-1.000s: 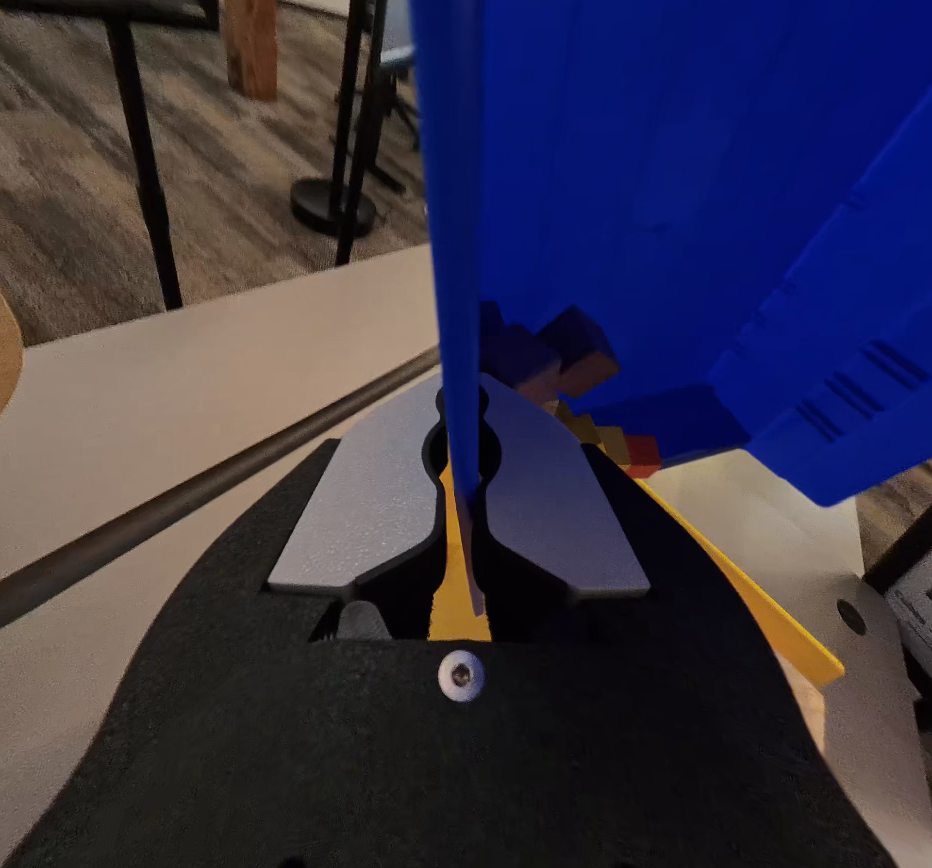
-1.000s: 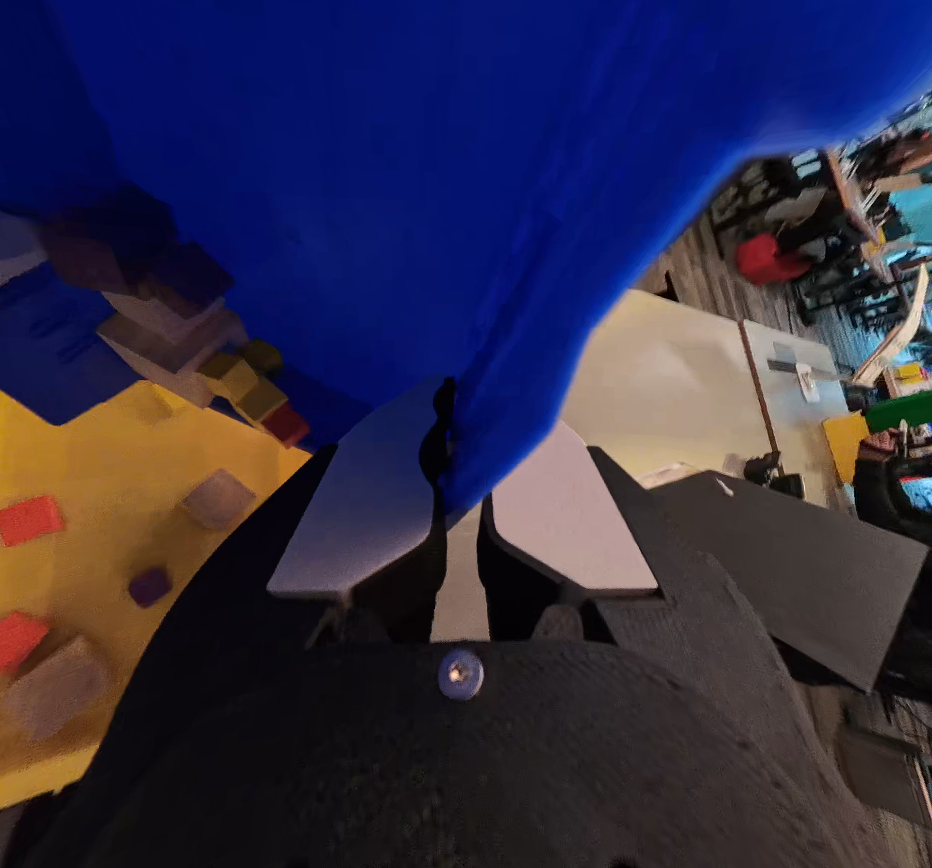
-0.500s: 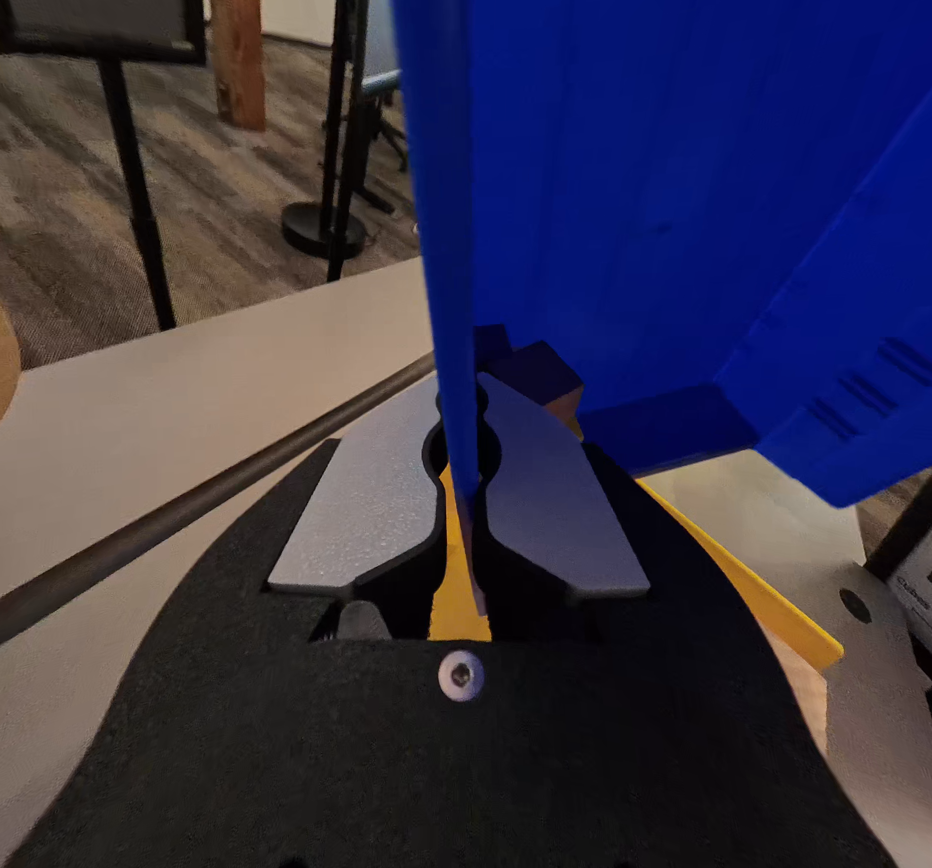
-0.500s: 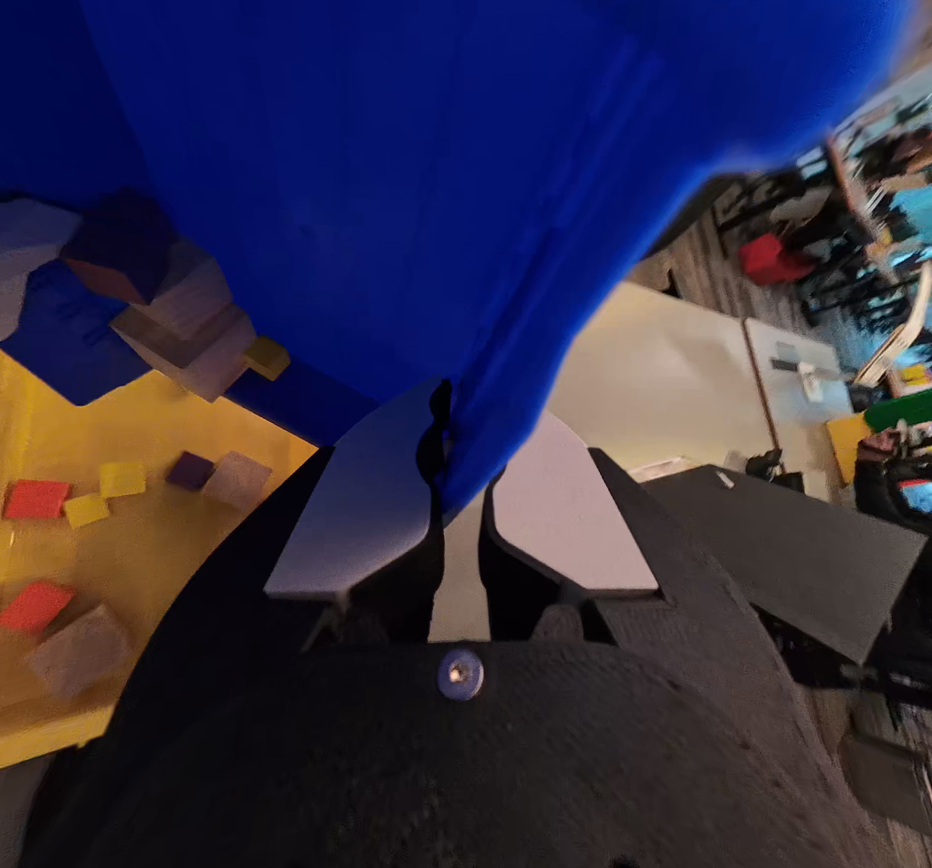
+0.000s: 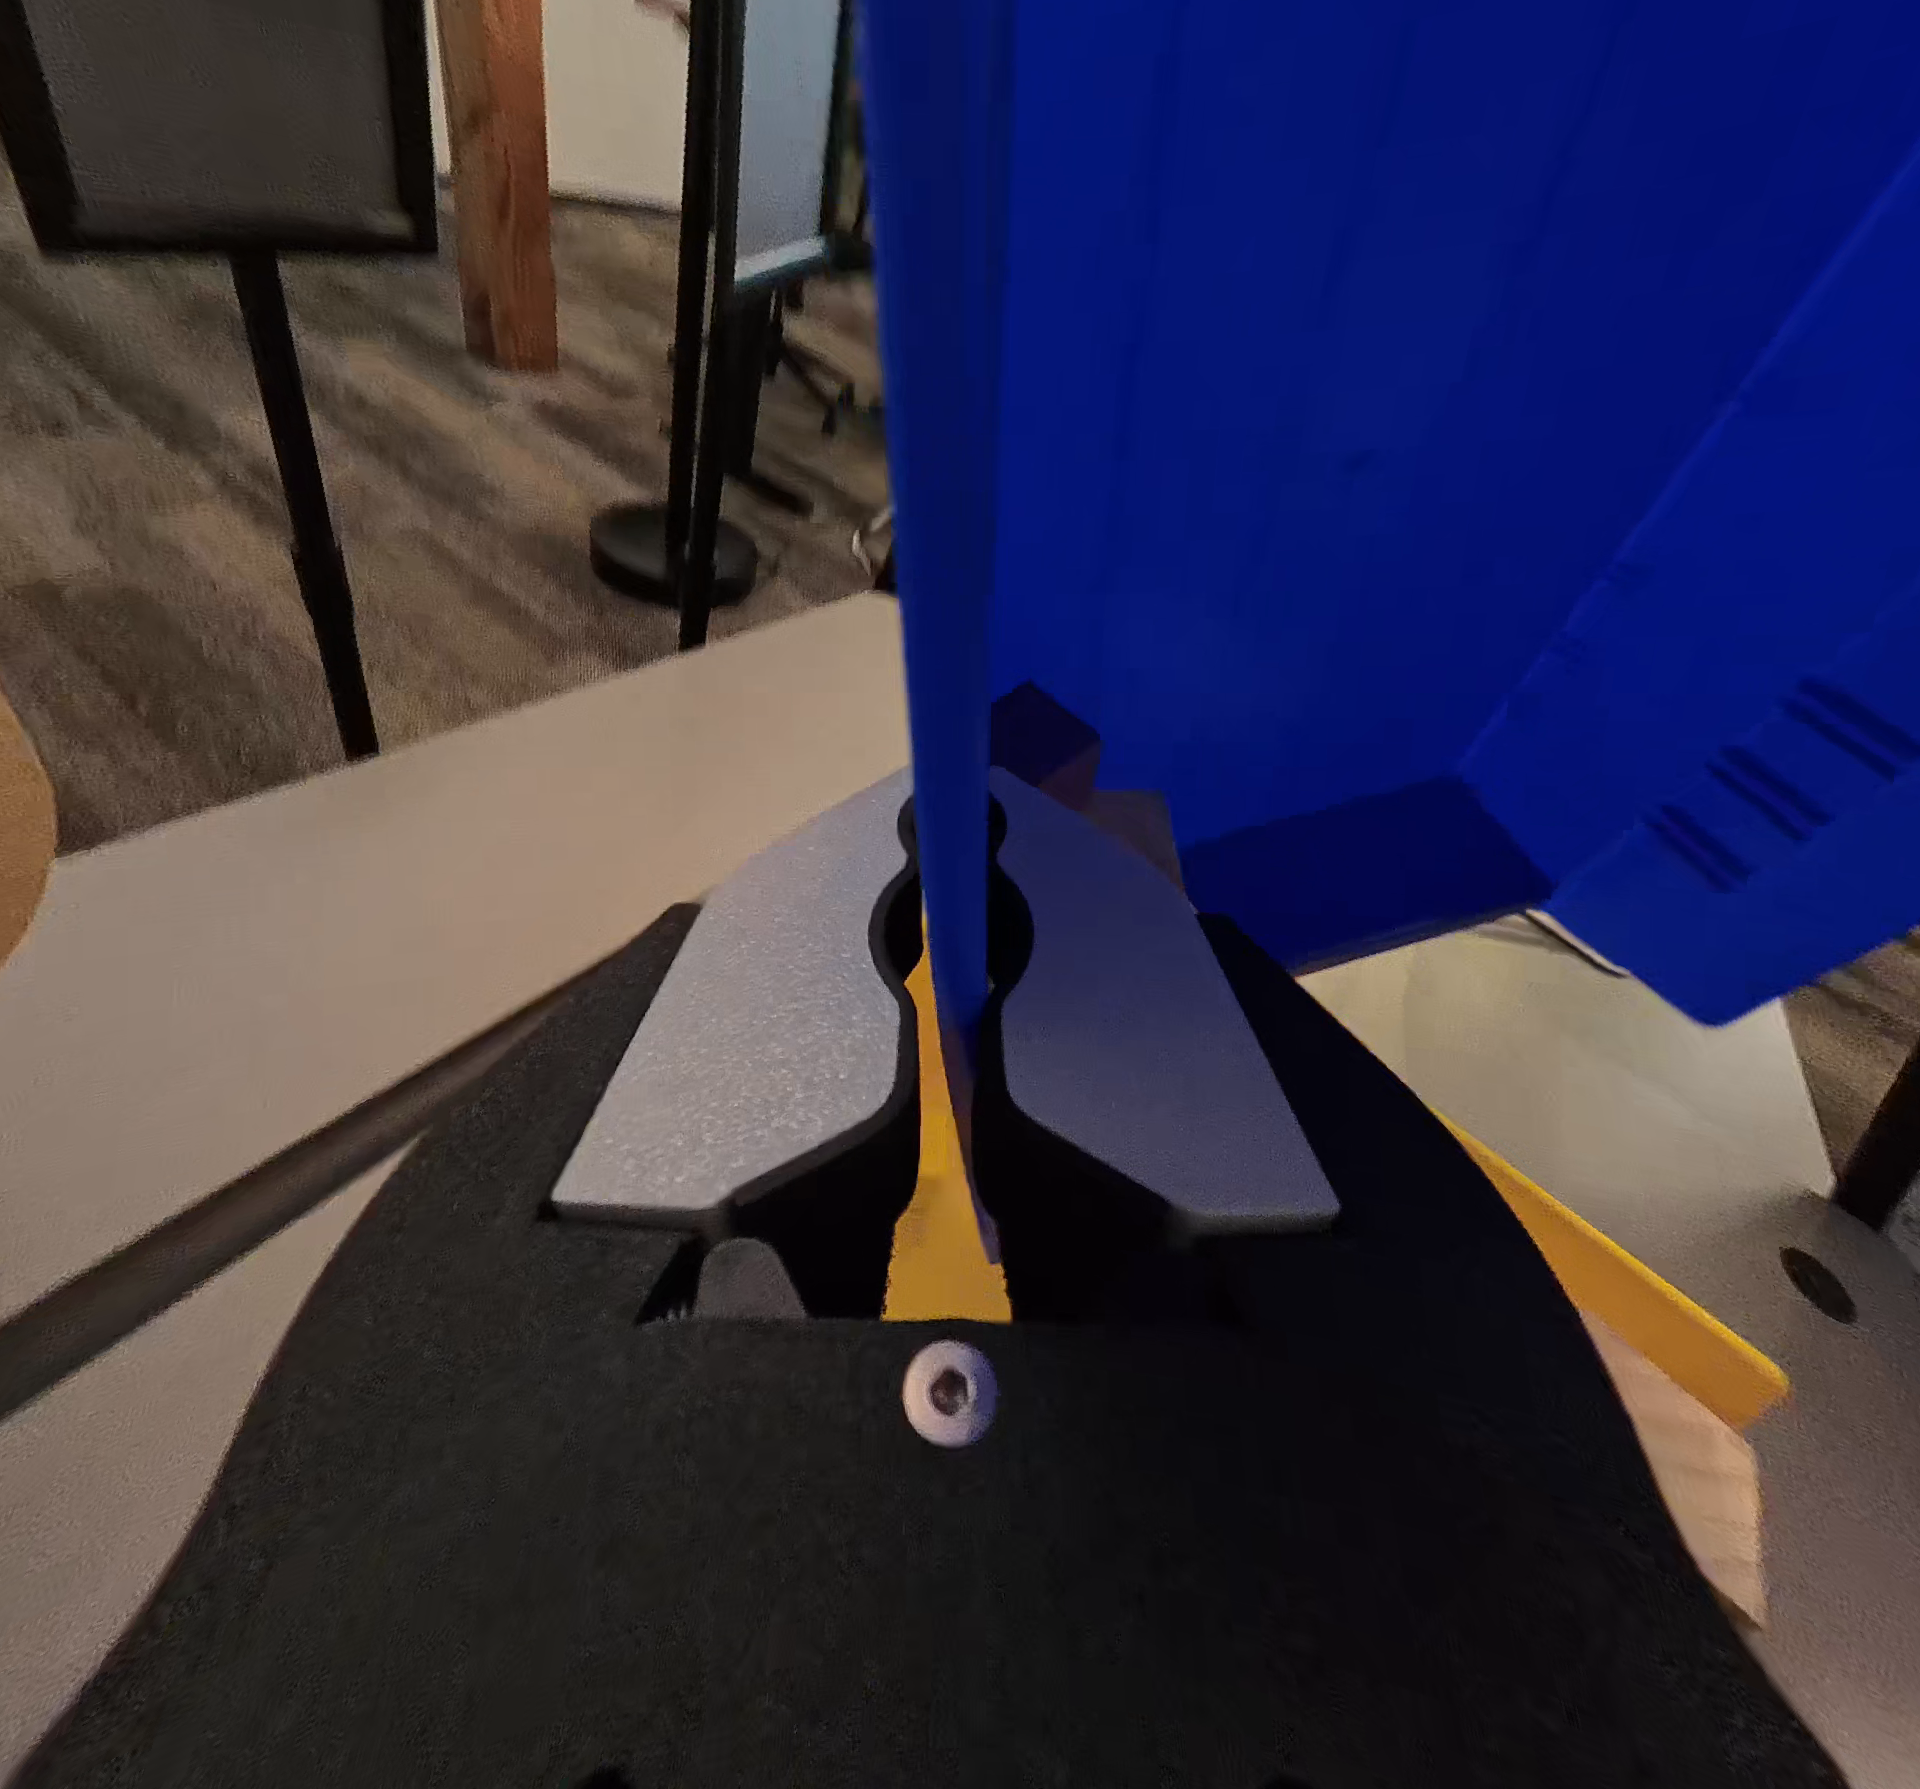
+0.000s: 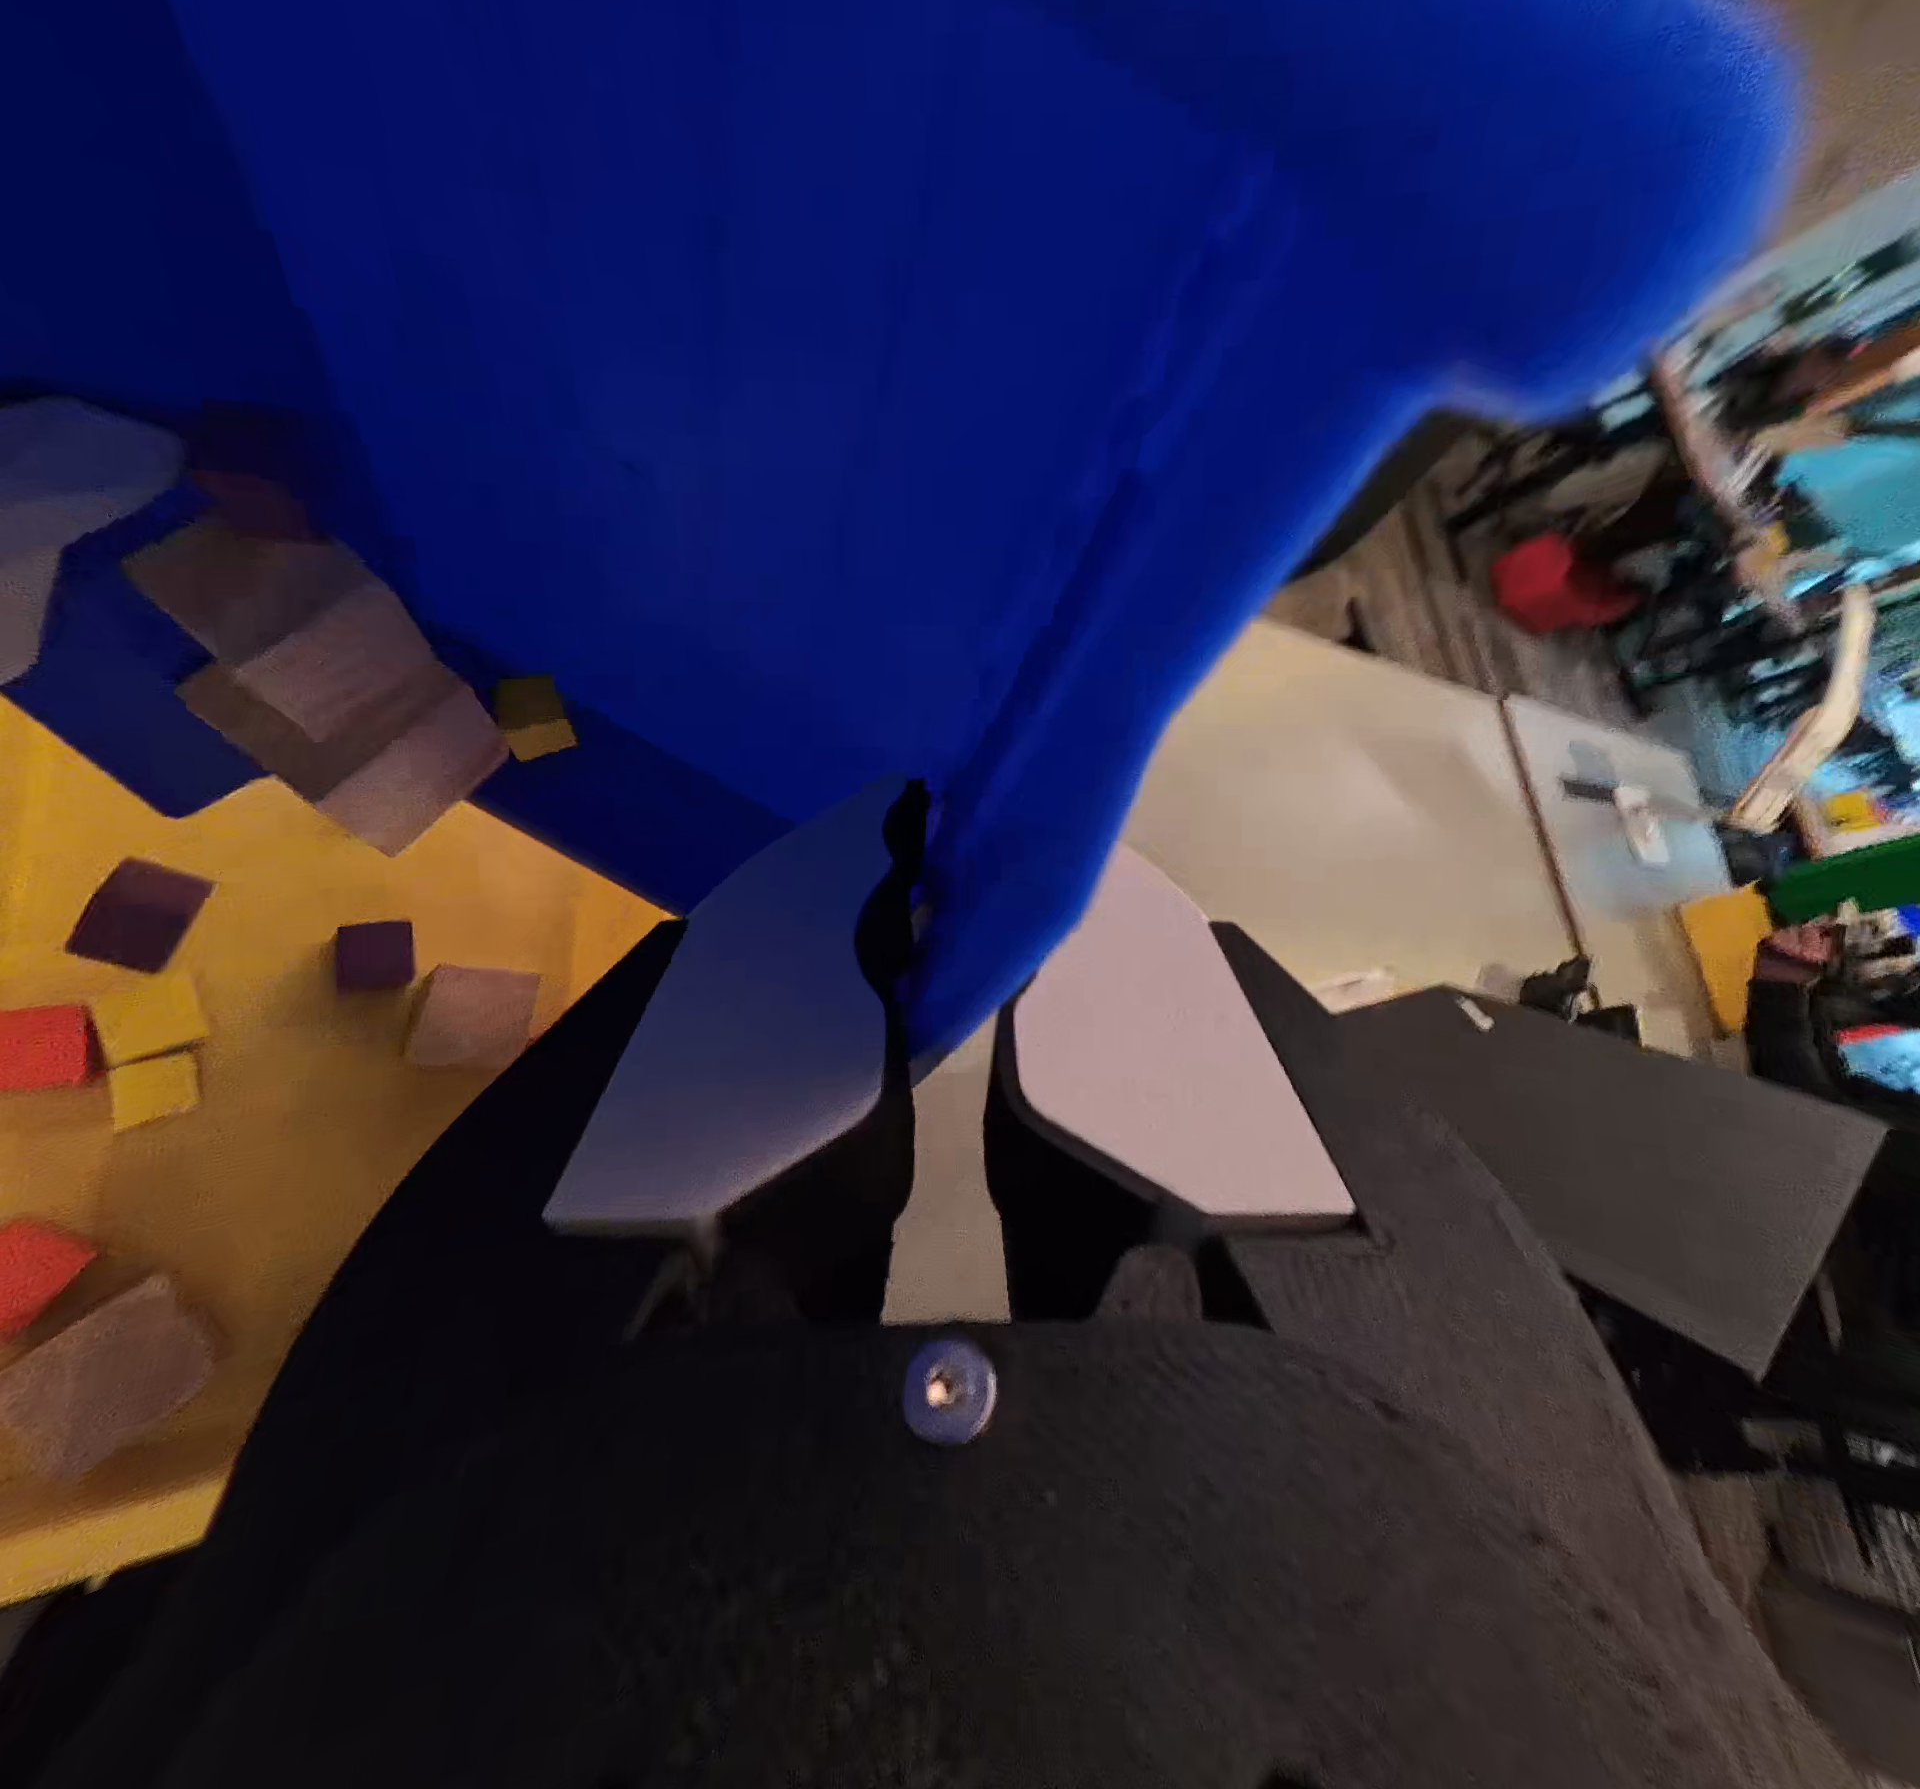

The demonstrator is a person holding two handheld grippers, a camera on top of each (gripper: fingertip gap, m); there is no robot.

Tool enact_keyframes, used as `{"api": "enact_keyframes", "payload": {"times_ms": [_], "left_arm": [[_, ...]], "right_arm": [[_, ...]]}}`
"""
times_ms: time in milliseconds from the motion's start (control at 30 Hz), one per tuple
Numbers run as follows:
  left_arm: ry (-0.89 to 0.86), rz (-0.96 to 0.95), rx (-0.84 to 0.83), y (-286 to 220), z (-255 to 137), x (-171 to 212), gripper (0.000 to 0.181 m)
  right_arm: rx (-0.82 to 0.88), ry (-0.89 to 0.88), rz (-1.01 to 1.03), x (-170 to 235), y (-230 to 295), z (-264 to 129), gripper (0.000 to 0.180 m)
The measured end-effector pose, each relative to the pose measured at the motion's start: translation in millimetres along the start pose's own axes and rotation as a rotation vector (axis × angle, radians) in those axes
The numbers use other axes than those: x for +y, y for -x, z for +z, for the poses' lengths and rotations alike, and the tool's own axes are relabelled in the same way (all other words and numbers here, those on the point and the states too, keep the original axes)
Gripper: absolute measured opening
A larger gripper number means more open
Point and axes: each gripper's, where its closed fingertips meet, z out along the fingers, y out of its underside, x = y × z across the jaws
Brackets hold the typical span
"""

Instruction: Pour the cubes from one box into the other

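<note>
A blue box (image 5: 1351,337) is held tipped steeply above a yellow box (image 5: 1621,1292). My left gripper (image 5: 954,866) is shut on one side wall of the blue box. My right gripper (image 6: 920,866) is shut on the opposite wall of the blue box (image 6: 779,285). In the right wrist view, several wooden, purple and yellow cubes (image 6: 343,700) slide out of the blue box's lower lip. Several red, yellow, purple and plain wood cubes (image 6: 473,1017) lie on the floor of the yellow box (image 6: 291,1168). In the left wrist view a dark cube (image 5: 1039,731) shows at the lip.
The yellow box rests on a wooden block (image 5: 1683,1511) on a white table (image 5: 364,918). A dark rod (image 5: 208,1251) lies across the table. Black stands (image 5: 696,389) and a wooden post (image 5: 488,108) stand on the floor beyond. A black panel (image 6: 1621,1168) lies to the right.
The blue box has tipped steeper. More cubes have slid out of it and landed in the yellow box; fewer remain at its lip. Both grippers keep their hold.
</note>
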Motion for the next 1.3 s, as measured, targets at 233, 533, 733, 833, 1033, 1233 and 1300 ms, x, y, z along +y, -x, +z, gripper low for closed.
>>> {"api": "enact_keyframes", "payload": {"times_ms": [233, 533, 733, 833, 1033, 1233, 1300], "left_arm": [[-0.055, 0.041, -0.005, -1.2, -2.6, -10.2, 0.005], [-0.022, 0.013, -0.07, 2.6, -4.2, -6.6, 0.005], [-0.036, 0.03, -0.055, 0.1, -9.8, -8.3, 0.005], [-0.012, 0.074, -0.057, -1.2, -13.4, -7.1, 0.005], [-0.026, -0.005, -0.066, -16.6, -26.7, -32.7, 0.006], [-0.06, -0.243, 0.065, -46.1, -30.5, -45.0, 0.006], [-0.051, -0.262, 0.058, -44.8, -30.5, -38.7, 0.006]], "right_arm": [[0.001, -0.051, 0.005, -1.7, -2.2, -6.7, 0.009], [0.009, 0.007, -0.023, 1.6, -3.4, 5.6, 0.008], [0.016, -0.044, -0.026, -0.8, -3.1, -4.0, 0.008], [-0.02, -0.025, -0.007, 2.8, -1.6, -3.5, 0.007], [-0.02, -0.107, 0.02, -18.1, -20.9, -17.7, 0.008], [0.152, -0.328, -0.12, -42.3, -37.6, -34.0, 0.029], [0.137, -0.265, -0.132, -35.9, -37.6, -28.0, 0.031]]}}
